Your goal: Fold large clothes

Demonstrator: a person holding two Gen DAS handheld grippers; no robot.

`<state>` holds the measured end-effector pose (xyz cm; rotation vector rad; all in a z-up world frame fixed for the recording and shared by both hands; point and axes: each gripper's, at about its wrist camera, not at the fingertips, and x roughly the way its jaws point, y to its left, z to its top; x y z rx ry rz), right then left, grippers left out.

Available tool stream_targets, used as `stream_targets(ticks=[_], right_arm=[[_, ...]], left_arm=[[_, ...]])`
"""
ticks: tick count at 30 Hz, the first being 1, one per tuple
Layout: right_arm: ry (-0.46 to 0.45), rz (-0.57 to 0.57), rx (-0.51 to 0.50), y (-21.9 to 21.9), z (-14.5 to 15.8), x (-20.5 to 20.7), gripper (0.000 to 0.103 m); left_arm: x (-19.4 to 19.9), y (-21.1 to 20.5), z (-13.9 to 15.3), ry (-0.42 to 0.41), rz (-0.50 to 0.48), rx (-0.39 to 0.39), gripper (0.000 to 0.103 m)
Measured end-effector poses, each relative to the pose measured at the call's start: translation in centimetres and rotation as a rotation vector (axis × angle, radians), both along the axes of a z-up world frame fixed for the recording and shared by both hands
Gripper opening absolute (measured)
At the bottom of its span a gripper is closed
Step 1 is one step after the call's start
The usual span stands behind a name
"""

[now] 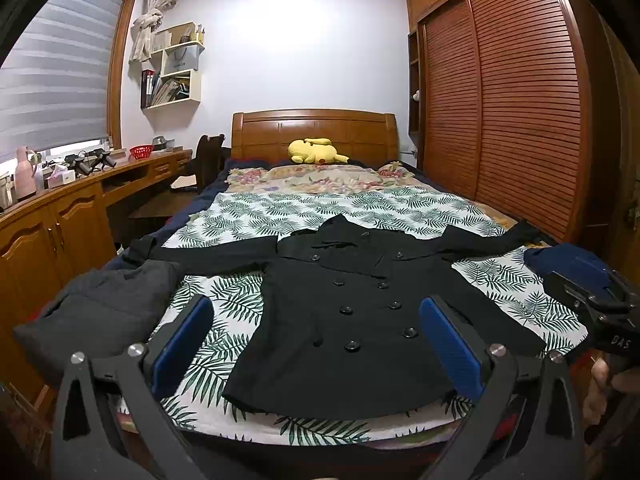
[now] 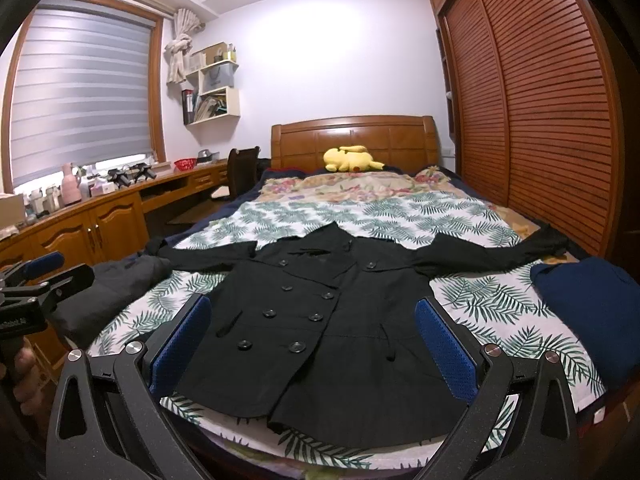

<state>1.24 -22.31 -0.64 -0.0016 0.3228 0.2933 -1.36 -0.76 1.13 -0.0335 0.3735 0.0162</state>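
One black double-breasted coat [image 1: 352, 312] is lying flat and face up on the leaf-print sheet [image 1: 248, 216] near the foot of the bed, with its hem toward us and both sleeves stretched out to the sides. We are judging that the folding is only at its beginning: the coat is spread out, but no part of it is turned over yet.

We are holding the left gripper [image 1: 320, 344] above the hem with its blue pads [image 1: 182, 344] wide apart and nothing between them. The right gripper [image 2: 316, 344] is hovering in the same manner, also spread wide and empty, and neither one is touching the cloth.

The next move, as we are seeing it, is calling for each gripper to go down to one edge of the coat, probably a sleeve or a side of the hem, and to close on one layer only.

A folded dark grey garment [image 1: 100, 304] is resting at the left edge of the bed, just beside the left sleeve, and a folded navy garment [image 2: 592, 312] is lying at the right edge. A yellow plush toy [image 1: 316, 151] is sitting by the wooden headboard [image 1: 316, 128].

On the desk by the window a red basket [image 1: 141, 151] is standing; we cannot tell what is in it. The white wall shelves [image 1: 176, 76] are holding books, folders and a grey bag.
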Motion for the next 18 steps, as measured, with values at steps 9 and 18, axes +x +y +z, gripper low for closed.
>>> stream_targets(ticks=[9,18], right_arm=[[0.0,-0.001,0.001,-0.04,0.04,0.0,0.103],[-0.004,-0.001,0.0,0.1,0.56,-0.4,0.103]], left_arm=[[-0.03,0.01,-0.05,0.0,-0.001,-0.001,0.103],[-0.32,-0.2,0.3,0.004,-0.011,-0.001,0.103]])
